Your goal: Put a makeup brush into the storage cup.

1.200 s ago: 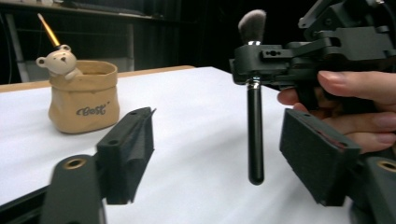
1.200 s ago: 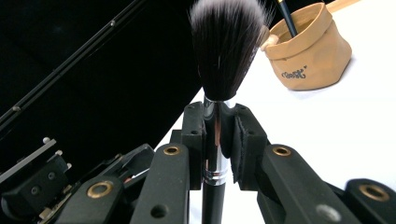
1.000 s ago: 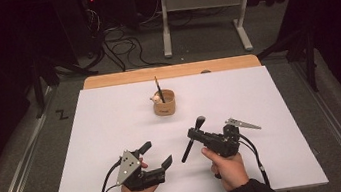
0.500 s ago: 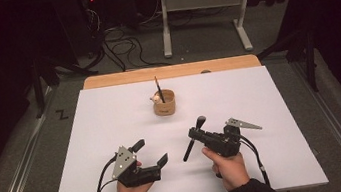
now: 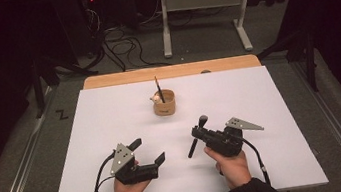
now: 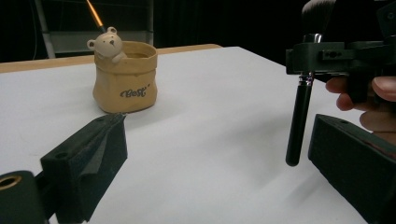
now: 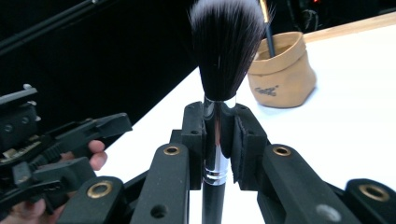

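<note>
A makeup brush (image 5: pixel 197 138) with a black handle and a dark bristle head (image 7: pixel 223 46) stands upright-tilted over the white table. My right gripper (image 5: pixel 198 133) is shut on its silver ferrule (image 7: pixel 214 154). The brush (image 6: pixel 299 116) hangs with its handle end just above the table. My left gripper (image 5: pixel 147 151) rests low at the front left, and its jaws have just been opening. They stand wide apart (image 6: pixel 219 126) with nothing between them. A tan cup (image 5: pixel 164 104) with a small bear figure (image 6: pixel 106 43) holds a thin brush (image 5: pixel 158 88).
The white mat (image 5: pixel 272 112) covers the table, with a wooden edge strip (image 5: pixel 170 71) at the back. Cables and a metal stand (image 5: pixel 197 16) lie on the floor beyond. A person's hands (image 5: pixel 231 165) hold both grippers near the front edge.
The left gripper's jaws have spread a little wider and the hand shifted slightly. The right gripper and its brush have stayed put.
</note>
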Tool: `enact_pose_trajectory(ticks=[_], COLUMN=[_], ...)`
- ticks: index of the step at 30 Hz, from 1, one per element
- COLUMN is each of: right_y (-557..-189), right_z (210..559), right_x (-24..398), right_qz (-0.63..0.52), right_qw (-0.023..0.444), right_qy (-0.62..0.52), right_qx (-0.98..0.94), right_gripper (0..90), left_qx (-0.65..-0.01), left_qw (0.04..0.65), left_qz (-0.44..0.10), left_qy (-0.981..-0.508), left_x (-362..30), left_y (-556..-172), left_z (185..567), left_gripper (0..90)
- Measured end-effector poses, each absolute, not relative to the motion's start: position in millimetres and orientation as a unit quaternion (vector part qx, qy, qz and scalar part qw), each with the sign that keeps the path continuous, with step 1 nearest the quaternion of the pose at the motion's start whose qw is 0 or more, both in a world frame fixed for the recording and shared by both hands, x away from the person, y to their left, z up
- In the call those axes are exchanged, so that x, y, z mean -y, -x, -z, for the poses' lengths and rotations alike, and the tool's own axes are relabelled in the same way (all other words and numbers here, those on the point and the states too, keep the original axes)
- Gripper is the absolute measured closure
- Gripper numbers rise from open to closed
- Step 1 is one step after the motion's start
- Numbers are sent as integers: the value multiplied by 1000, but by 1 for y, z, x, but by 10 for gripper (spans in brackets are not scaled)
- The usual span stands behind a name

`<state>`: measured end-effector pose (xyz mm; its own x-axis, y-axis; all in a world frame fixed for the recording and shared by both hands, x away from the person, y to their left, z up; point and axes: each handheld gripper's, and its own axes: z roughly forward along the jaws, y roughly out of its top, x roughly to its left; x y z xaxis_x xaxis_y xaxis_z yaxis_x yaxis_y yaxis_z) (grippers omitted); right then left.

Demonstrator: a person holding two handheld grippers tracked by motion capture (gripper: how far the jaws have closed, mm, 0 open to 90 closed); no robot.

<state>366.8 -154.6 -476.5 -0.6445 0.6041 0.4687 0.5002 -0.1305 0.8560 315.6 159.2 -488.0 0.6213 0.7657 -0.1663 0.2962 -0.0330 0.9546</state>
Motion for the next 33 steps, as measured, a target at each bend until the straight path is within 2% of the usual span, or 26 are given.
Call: enact_pose_trajectory(ticks=[22,33], right_y=[-367,-365], right_z=[469,464], right_x=[178,192], right_qz=[-581,-558], right_qw=[165,222], right_qy=[-404,-391], right_qx=[-687,-698], right_gripper=[786,786], left_qx=[-397,-400], left_qw=[562,536], left_qz=[-204,-217], left_qy=[-696,-711], left_x=[-178,-206], left_y=[-322,-326], left_z=[486,482], left_gripper=[35,31])
